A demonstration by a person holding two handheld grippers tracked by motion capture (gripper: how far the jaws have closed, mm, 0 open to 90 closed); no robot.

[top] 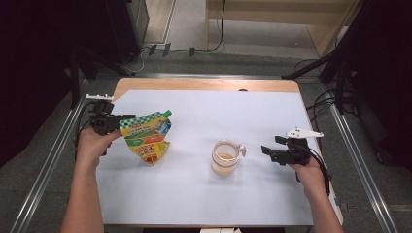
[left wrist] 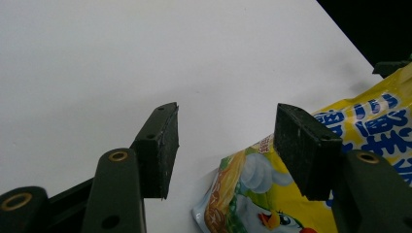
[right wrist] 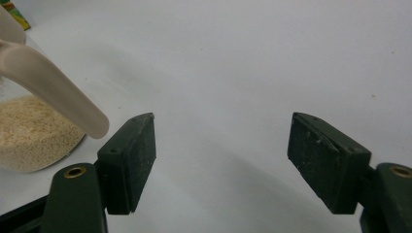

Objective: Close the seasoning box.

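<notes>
Left tongs (top: 127, 118): we see them gripping nothing, jaws apart, right beside the top edge of the yellow pouch (top: 145, 137); we cannot tell if they touch it.
Yellow pouch: it sits on the left side of the white counter (top: 204, 194).
Right tongs (top: 268, 151): we see them spread wide with nothing inside.
Jar (top: 224, 157): it stands mid-counter, near our right tongs, with pale grains inside.

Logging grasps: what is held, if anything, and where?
Nothing: the refill pouch lies beside the open left gripper; the right gripper is open, short of the jar.
</notes>
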